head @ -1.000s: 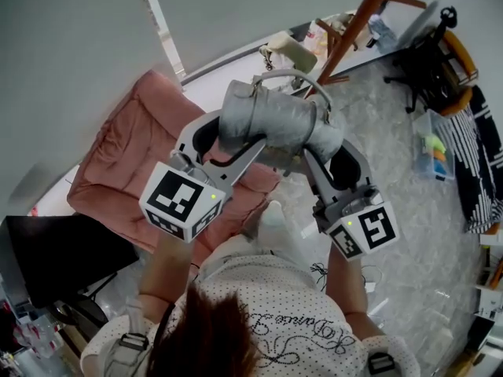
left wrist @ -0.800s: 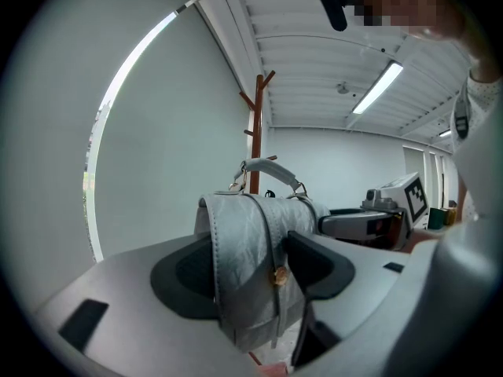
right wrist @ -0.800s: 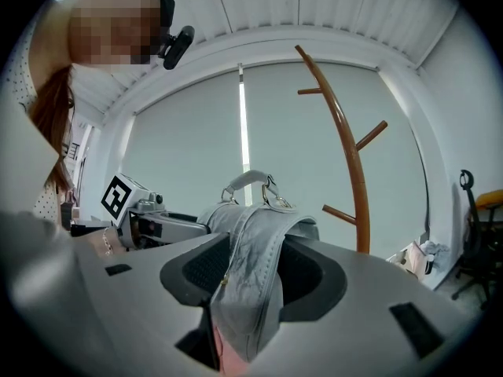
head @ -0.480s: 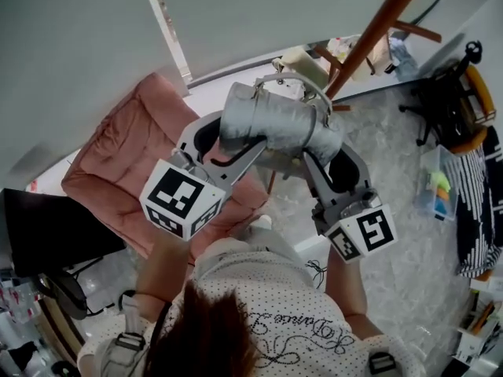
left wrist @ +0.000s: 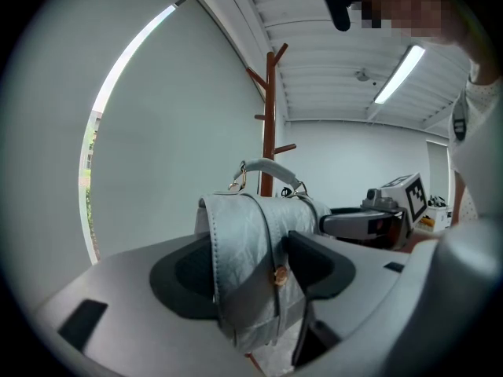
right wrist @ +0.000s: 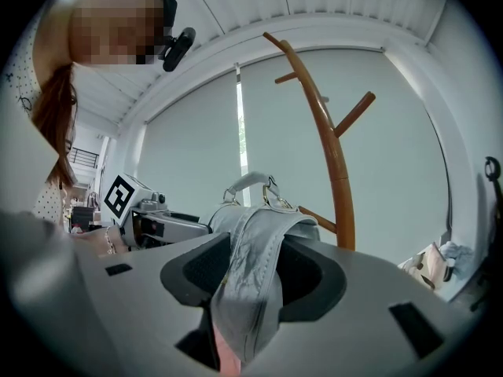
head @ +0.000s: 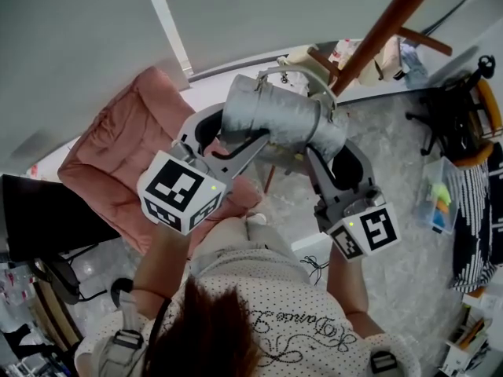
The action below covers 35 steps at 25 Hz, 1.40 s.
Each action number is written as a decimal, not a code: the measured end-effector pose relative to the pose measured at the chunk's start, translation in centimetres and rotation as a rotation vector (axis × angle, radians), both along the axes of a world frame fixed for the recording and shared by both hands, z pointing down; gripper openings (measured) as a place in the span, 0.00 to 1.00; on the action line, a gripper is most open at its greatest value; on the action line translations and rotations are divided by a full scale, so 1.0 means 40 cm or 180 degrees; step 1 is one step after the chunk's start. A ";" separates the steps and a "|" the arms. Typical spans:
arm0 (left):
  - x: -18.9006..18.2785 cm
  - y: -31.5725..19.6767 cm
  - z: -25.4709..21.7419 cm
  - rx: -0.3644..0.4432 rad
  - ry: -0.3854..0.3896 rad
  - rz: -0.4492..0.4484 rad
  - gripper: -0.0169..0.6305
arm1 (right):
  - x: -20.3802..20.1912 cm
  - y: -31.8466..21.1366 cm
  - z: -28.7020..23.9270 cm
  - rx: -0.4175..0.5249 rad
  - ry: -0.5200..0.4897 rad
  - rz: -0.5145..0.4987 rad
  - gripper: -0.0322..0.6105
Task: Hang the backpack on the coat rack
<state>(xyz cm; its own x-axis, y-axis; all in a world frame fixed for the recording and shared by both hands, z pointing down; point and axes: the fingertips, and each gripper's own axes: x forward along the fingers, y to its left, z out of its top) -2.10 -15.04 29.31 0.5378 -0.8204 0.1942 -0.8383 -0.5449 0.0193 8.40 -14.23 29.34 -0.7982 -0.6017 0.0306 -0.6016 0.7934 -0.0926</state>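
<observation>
Gripping the grey backpack [head: 271, 116] from both sides: left gripper [head: 228, 140] and right gripper [head: 336, 154] each clamped on it (handle up), near the coat rack [head: 385, 30].

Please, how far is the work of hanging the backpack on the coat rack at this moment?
Done: the backpack is lifted, clamped by the left gripper and the right gripper. In hand: it is held near the coat rack, top handle upward. Left: the handle is not yet over a peg; hook it there, then release.
</observation>
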 end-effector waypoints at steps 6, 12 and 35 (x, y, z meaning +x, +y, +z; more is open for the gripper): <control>-0.008 -0.047 0.010 -0.0008 0.0026 0.0165 0.44 | -0.009 -0.033 0.008 -0.0009 0.0024 0.0176 0.35; -0.022 -0.148 0.024 -0.0052 0.0052 0.0490 0.44 | -0.028 -0.106 0.018 -0.0035 0.0066 0.0472 0.35; 0.007 -0.268 0.074 -0.0276 0.0088 0.1245 0.45 | -0.028 -0.145 0.059 -0.0220 0.0195 0.1191 0.32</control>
